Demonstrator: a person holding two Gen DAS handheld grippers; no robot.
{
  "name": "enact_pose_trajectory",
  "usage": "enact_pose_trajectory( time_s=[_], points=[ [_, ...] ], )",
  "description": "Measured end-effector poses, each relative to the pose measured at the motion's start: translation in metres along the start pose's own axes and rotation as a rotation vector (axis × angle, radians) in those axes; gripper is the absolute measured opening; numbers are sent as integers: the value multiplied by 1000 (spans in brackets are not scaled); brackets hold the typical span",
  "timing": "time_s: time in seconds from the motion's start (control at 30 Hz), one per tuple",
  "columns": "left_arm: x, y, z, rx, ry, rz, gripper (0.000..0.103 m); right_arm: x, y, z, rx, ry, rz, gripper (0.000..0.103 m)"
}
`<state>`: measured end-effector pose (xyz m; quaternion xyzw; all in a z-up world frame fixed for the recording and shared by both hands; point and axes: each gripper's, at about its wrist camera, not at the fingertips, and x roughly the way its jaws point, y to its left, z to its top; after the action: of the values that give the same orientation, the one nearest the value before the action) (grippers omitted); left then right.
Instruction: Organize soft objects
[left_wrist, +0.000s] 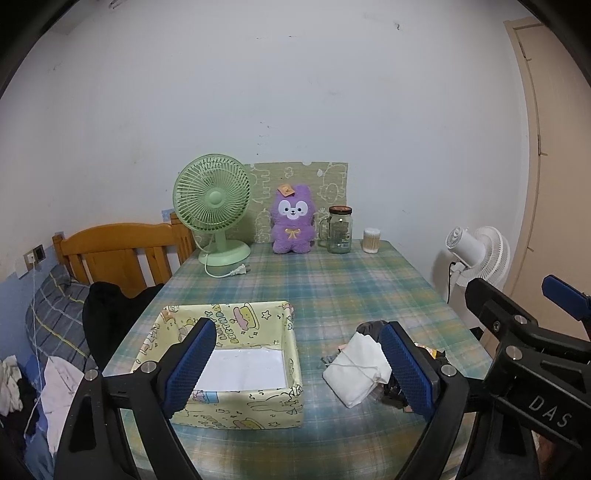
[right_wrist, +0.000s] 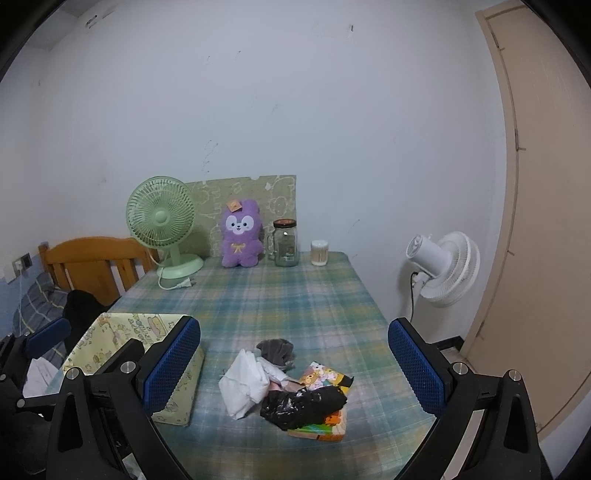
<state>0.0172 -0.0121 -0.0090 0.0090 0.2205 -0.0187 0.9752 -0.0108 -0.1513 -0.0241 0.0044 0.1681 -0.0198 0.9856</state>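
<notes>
Hovering low over the plaid desk (left_wrist: 332, 280), both sets of fingers spread wide, grasping nothing: left gripper (left_wrist: 299, 365) at lower centre of its frame, straddling the cartoon-print fabric box (left_wrist: 236, 406) and white folded cloth (right_wrist: 243, 384); right gripper (right_wrist: 295, 365) framing the cloth, grey sock (right_wrist: 275, 349) and black bag (right_wrist: 303, 406). "DAS" printed on right gripper body.
</notes>
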Motion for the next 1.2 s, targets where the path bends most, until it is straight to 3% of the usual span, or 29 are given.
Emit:
enact_pose_trajectory(
  time_s=[1.2],
  points=[
    [-3,-3,2,-6,-16,-18,92,-1,-1,4,9,7,28,103]
  ],
)
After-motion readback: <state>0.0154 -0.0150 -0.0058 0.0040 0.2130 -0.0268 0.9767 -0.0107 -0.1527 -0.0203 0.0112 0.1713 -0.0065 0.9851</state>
